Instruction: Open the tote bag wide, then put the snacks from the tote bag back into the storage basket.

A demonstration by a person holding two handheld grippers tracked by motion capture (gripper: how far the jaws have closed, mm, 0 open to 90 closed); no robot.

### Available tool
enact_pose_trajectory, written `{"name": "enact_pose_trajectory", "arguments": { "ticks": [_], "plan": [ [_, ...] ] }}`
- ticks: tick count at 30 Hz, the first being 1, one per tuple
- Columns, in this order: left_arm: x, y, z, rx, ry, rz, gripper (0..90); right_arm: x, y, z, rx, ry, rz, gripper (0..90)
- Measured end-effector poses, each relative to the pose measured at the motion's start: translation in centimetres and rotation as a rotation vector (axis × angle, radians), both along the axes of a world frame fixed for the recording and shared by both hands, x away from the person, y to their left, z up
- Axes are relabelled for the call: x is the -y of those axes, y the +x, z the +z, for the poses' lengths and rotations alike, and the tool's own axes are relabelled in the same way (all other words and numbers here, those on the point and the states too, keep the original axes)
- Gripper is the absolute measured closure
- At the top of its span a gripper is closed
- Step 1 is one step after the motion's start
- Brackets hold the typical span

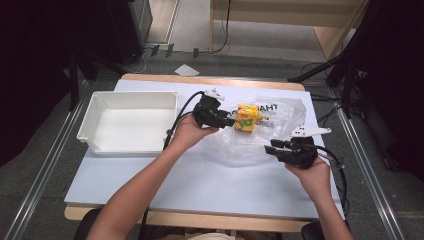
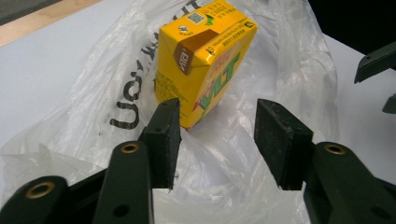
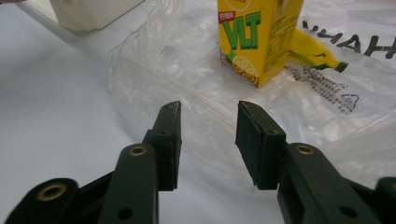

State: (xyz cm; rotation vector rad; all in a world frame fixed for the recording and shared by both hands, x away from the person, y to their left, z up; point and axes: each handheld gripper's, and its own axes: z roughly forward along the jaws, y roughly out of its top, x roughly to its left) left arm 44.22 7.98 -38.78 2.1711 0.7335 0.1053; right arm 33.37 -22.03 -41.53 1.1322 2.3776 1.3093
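A yellow drink carton (image 1: 246, 118) stands upright on a crumpled clear plastic bag (image 1: 280, 137) with black lettering. My left gripper (image 1: 229, 121) is just left of the carton, open. In the left gripper view the carton (image 2: 205, 56) stands just beyond the spread jaws of the left gripper (image 2: 217, 112), touching neither pad. My right gripper (image 1: 270, 147) hovers open over the bag's near right edge. In the right gripper view the right gripper (image 3: 208, 109) has nothing between its jaws, and the carton (image 3: 257, 37) is farther off with a banana (image 3: 317, 53) behind it.
A white empty tray (image 1: 90, 120) sits at the table's left. The pale tabletop (image 1: 200, 185) stretches bare toward the near edge. Cables trail from both grippers. Dark stands flank the table on both sides.
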Motion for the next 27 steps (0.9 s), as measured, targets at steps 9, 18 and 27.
{"name": "enact_pose_trajectory", "arguments": {
  "ticks": [9,18,27],
  "plan": [
    [0.0,-0.1,-0.1,0.0,-0.01,-0.032,42.4,-0.6,-2.8,-1.5,-0.011,-0.05,0.067,50.0],
    [0.2,0.5,0.1,0.0,-0.008,-0.041,40.9,0.1,-4.1,-2.4,-0.034,-0.034,0.065,47.4],
    [0.1,1.6,-0.2,0.01,-0.049,-0.059,36.8,-0.1,-4.2,-3.2,-0.061,-0.043,0.078,44.8]
  ]
}}
